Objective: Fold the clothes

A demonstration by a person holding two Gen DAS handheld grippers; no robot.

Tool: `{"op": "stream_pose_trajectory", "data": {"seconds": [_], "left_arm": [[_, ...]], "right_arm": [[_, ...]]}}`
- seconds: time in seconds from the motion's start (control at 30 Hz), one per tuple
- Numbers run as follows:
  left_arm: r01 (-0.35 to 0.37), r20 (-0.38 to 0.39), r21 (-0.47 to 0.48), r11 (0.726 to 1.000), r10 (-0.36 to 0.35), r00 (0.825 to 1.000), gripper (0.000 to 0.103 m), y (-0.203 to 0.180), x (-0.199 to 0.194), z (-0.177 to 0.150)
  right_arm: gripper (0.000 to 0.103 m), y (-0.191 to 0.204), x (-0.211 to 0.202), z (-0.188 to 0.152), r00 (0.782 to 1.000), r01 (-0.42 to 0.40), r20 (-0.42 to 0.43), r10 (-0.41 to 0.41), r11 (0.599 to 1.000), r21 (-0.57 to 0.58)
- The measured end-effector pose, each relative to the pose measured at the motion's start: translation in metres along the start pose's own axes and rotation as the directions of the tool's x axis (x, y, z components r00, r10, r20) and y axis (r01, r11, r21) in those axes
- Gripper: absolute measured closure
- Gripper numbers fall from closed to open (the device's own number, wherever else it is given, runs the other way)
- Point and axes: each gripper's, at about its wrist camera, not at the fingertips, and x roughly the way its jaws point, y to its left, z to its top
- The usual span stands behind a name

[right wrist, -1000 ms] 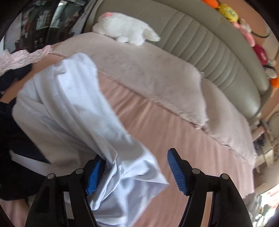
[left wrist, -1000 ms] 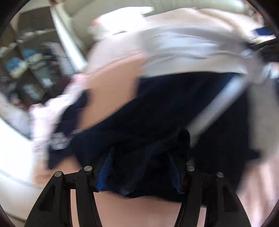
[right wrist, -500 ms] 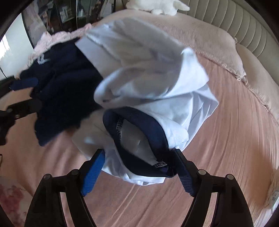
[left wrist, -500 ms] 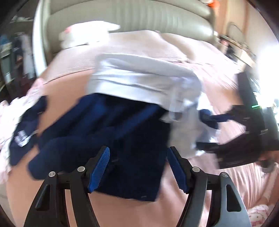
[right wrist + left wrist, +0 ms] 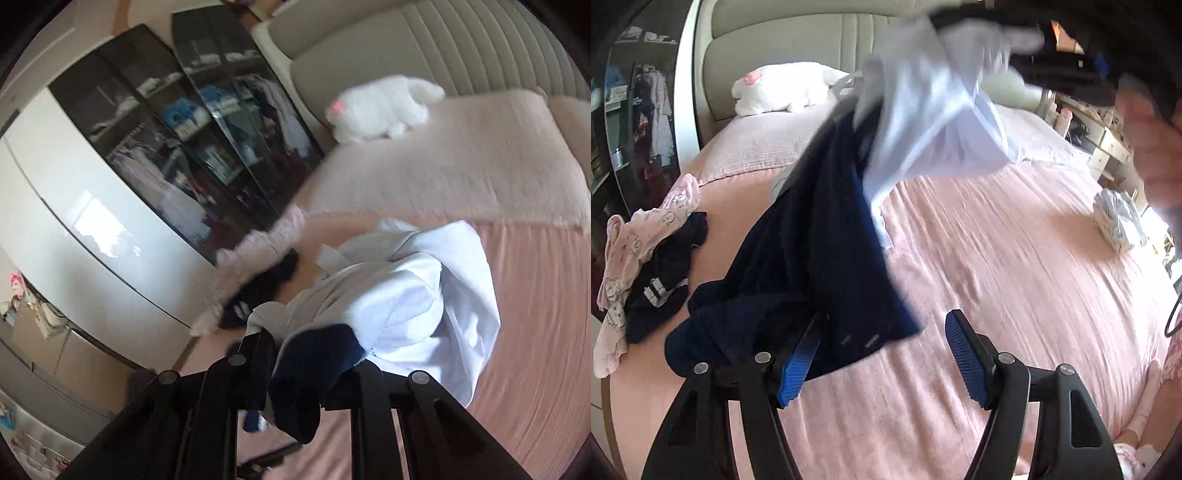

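Note:
A white and navy garment hangs in the air over the pink bed [image 5: 1015,266]. Its white part [image 5: 938,110] is at the top of the left wrist view, its navy part [image 5: 820,243] drapes down to my left gripper [image 5: 882,354]. My left gripper is open, and the navy cloth lies against its left finger. My right gripper [image 5: 310,354] is shut on the garment's navy collar [image 5: 314,369], with the white cloth [image 5: 406,295] bunched past it. The right gripper also shows at the top right of the left wrist view [image 5: 1067,74].
A pink patterned garment [image 5: 639,243] and a dark one [image 5: 665,280] lie at the bed's left edge. A white plush toy [image 5: 786,88] sits by the beige headboard [image 5: 798,40]. A folded light garment [image 5: 1119,221] lies at the bed's right. A dark glass wardrobe [image 5: 177,147] stands left.
My left gripper has opened and let the navy cloth go. My right gripper has closed on the collar and lifted the garment up off the bed.

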Motion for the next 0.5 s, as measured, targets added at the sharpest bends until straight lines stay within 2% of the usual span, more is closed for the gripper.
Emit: {"op": "stream_pose_trajectory", "data": {"seconds": [0.07, 0.1, 0.17, 0.2, 0.3, 0.37, 0.47, 0.5], "left_arm": [[0.010, 0.107, -0.061, 0.998, -0.003, 0.994, 0.036, 0.006, -0.020, 0.011], [0.018, 0.177, -0.094, 0.995, -0.001, 0.984, 0.035, 0.007, -0.026, 0.021], [0.040, 0.308, -0.143, 0.989, 0.007, 0.951, 0.035, 0.007, -0.032, 0.046], [0.064, 0.364, -0.139, 0.988, -0.009, 0.931, 0.035, 0.007, -0.036, 0.056], [0.100, 0.423, -0.081, 0.992, -0.056, 0.904, 0.032, -0.004, -0.035, 0.075], [0.019, 0.419, -0.065, 0.998, 0.011, 0.908, 0.032, -0.018, -0.026, 0.083], [-0.034, 0.343, -0.045, 0.998, 0.047, 0.938, 0.032, -0.029, -0.011, 0.087], [-0.058, 0.309, -0.026, 0.998, 0.064, 0.949, 0.043, -0.038, -0.003, 0.087]], "right_arm": [[0.088, 0.045, -0.022, 0.028, 0.996, -0.038, 0.084, 0.045, 0.996, -0.082], [0.088, 0.057, -0.026, 0.031, 0.996, -0.023, 0.086, 0.032, 0.995, -0.100], [0.088, 0.069, -0.026, 0.031, 0.998, 0.019, 0.062, -0.012, 0.993, -0.114], [0.088, 0.069, -0.028, 0.028, 0.999, 0.019, 0.049, -0.014, 0.995, -0.097], [0.088, 0.063, -0.037, 0.017, 1.000, -0.003, 0.030, 0.004, 1.000, -0.030], [0.088, 0.071, -0.049, 0.017, 0.998, -0.005, 0.057, 0.008, 0.999, -0.050], [0.088, 0.078, -0.072, 0.021, 0.993, -0.074, 0.085, 0.077, 0.996, -0.039], [0.088, 0.081, -0.082, 0.023, 0.991, -0.088, 0.101, 0.091, 0.995, -0.040]]}}
